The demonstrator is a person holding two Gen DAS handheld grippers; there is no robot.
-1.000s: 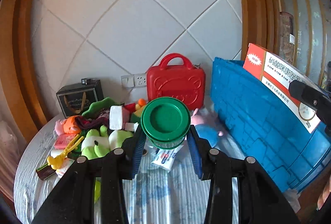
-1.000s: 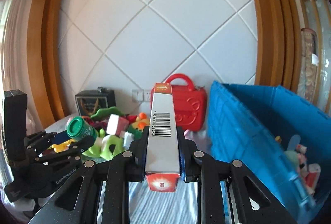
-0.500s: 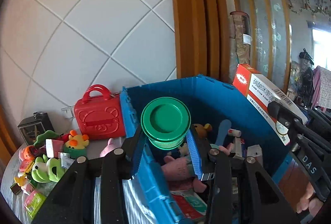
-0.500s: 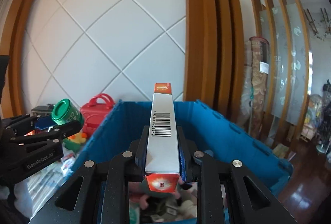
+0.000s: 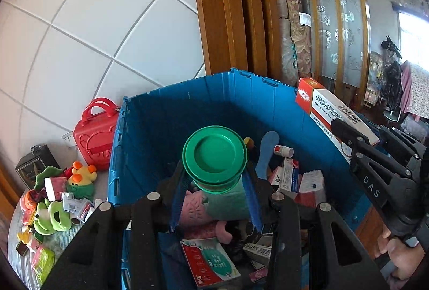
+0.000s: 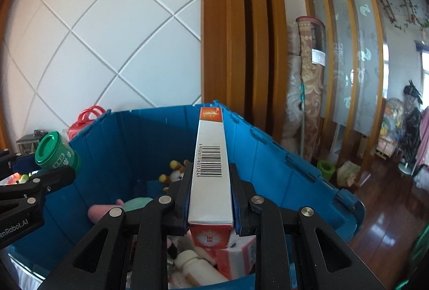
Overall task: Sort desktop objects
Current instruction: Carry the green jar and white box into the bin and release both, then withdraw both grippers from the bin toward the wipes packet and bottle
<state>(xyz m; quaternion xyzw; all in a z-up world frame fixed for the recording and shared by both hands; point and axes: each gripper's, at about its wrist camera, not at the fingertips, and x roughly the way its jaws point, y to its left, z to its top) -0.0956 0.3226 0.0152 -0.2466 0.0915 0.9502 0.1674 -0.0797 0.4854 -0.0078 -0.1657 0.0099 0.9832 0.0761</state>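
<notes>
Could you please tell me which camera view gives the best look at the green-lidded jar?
The left wrist view: the green-lidded jar sits centred and large between the left gripper's fingers, lid facing the camera. The right wrist view shows it small at the left edge, side-on.

The right gripper (image 5: 346, 133) reads "DAS", the box (image 6: 210, 169) barcode perhaps 6932613601524, the left gripper (image 6: 40, 177) "enRobot.AI".
</notes>
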